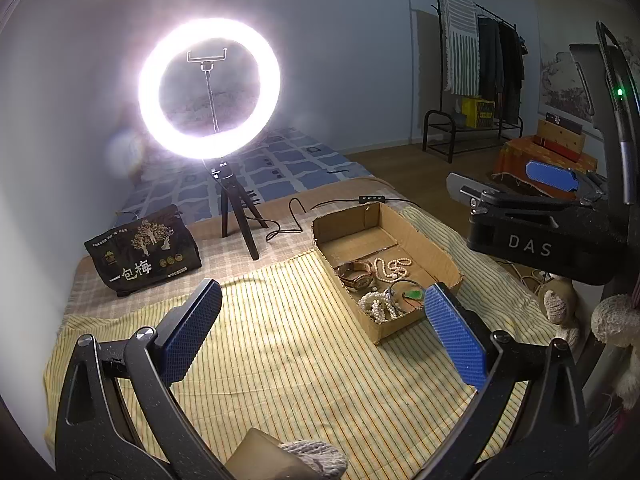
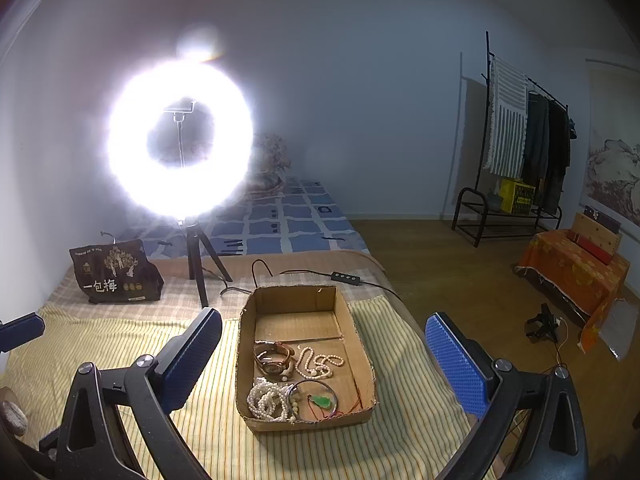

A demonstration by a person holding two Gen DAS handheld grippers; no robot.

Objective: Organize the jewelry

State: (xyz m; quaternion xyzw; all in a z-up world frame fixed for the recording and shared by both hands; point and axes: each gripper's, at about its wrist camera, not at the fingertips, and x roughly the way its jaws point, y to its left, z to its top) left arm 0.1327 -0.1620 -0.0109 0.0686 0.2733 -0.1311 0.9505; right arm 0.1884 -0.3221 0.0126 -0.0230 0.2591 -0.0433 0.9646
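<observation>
Two grippers are hovering above a striped cloth (image 2: 152,360), both with blue-padded fingers spread wide and holding nothing. The right gripper (image 2: 324,360) is pointing forward and slightly down, straight at a cardboard box (image 2: 362,344), which is sitting between its fingers in the right wrist view. The left gripper (image 1: 320,328) is hanging further left, level with the cloth, with the box lying ahead and to its right; the right gripper's body (image 1: 540,232) is showing at the edge of that view (marked "DAS").

Inside the box, all in its near part, a watch (image 2: 274,358) is lying beside a bead necklace (image 2: 318,362), with a pearl tangle (image 2: 266,398) and a green pendant (image 2: 322,401) nearer the front wall. Behind the box, a ring light (image 2: 180,140) is glaring on its tripod, with a dark bag (image 2: 114,274) standing to its left.
</observation>
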